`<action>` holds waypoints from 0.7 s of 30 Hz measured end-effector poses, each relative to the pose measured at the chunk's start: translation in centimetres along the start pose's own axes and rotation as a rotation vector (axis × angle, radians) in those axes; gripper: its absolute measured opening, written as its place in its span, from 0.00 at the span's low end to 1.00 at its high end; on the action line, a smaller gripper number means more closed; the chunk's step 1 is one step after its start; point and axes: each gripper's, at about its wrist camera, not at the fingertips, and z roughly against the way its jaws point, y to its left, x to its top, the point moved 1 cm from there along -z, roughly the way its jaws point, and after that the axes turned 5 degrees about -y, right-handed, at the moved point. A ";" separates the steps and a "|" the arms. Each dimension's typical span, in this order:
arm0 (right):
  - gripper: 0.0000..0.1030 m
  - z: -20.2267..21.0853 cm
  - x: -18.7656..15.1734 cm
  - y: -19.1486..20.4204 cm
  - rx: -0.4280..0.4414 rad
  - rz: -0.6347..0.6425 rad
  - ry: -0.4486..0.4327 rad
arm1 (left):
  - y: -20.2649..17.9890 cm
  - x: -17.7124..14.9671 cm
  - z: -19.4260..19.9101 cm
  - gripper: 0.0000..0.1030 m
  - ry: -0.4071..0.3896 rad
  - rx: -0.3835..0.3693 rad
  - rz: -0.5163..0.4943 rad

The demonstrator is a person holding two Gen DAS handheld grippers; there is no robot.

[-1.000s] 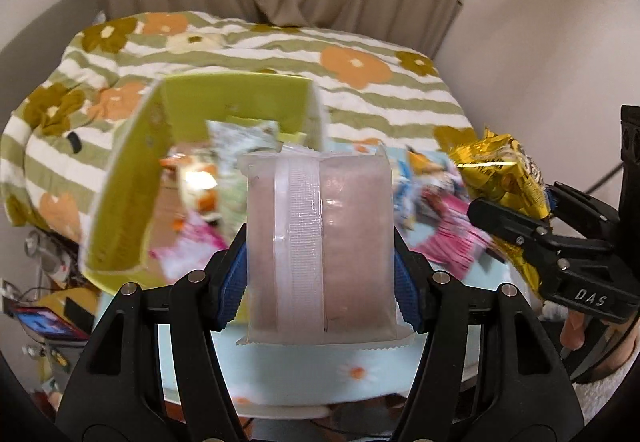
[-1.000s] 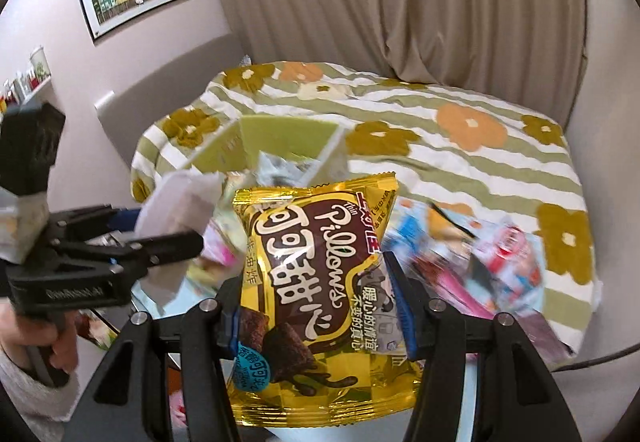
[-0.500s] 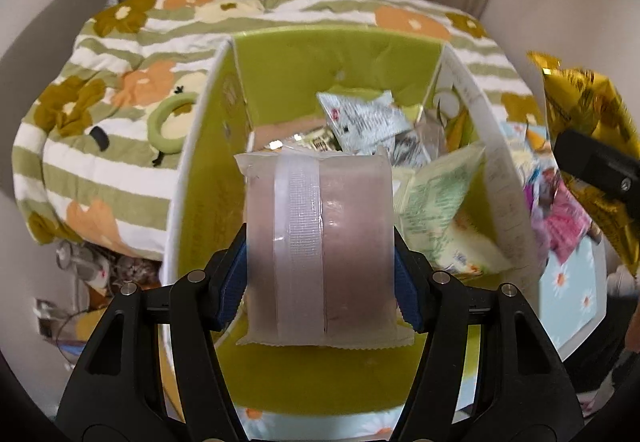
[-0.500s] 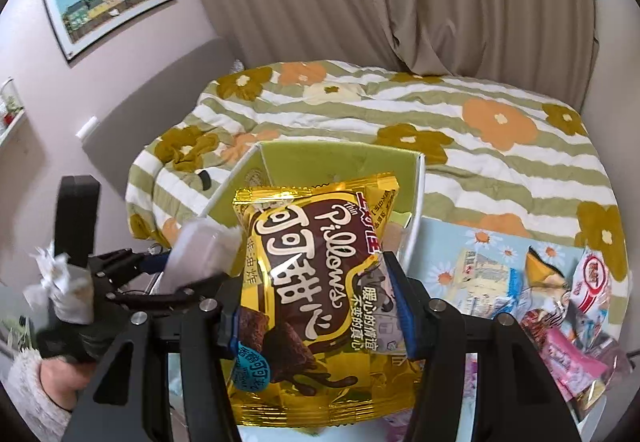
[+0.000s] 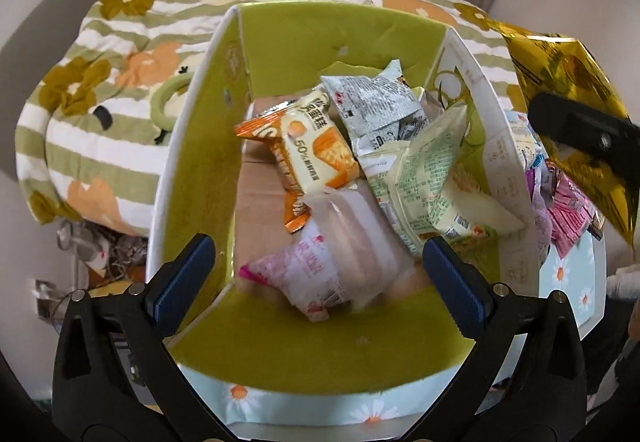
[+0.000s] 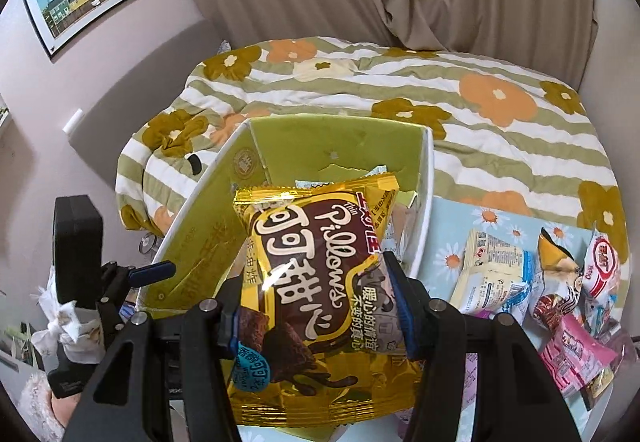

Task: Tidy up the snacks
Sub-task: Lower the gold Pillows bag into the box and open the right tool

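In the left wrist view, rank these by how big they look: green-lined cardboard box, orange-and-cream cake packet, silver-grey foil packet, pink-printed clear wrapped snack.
1. Green-lined cardboard box
2. Pink-printed clear wrapped snack, though it lies nearest the camera
3. Orange-and-cream cake packet
4. Silver-grey foil packet, partly covered, so unsure against the cake packet

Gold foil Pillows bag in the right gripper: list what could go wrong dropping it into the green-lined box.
1. The gold foil Pillows bag is broad, and the green-lined cardboard box already holds a heap of packets, so it may perch on top or slide out.
2. The left gripper, jaws just opened and empty, hangs over the box above the pale pink wrapped snack; the right gripper could bump it.
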 end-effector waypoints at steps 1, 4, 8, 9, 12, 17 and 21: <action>0.51 0.0 0.2 0.0 0.002 0.004 0.002 | 0.0 0.0 0.3 1.00 -0.003 0.005 0.006; 0.51 -0.4 0.9 0.1 -0.007 0.029 0.024 | 0.4 0.2 0.9 1.00 -0.012 0.012 0.025; 0.51 -1.9 2.0 0.3 -0.024 0.048 0.060 | 0.7 0.5 1.2 1.00 -0.019 0.023 0.026; 0.51 -2.4 2.2 0.3 -0.028 0.052 0.069 | 0.7 0.6 1.2 1.00 -0.019 0.025 0.027; 0.51 -3.7 2.4 0.3 -0.031 0.053 0.099 | 0.6 0.4 1.0 1.00 -0.018 0.024 0.034; 0.51 -5.5 2.4 0.1 -0.047 0.048 0.134 | 1.0 0.2 0.2 1.00 -0.010 0.021 0.039; 0.59 -6.3 2.3 -0.2 -0.030 0.026 0.133 | 1.3 0.1 -0.5 1.00 -0.004 0.011 0.052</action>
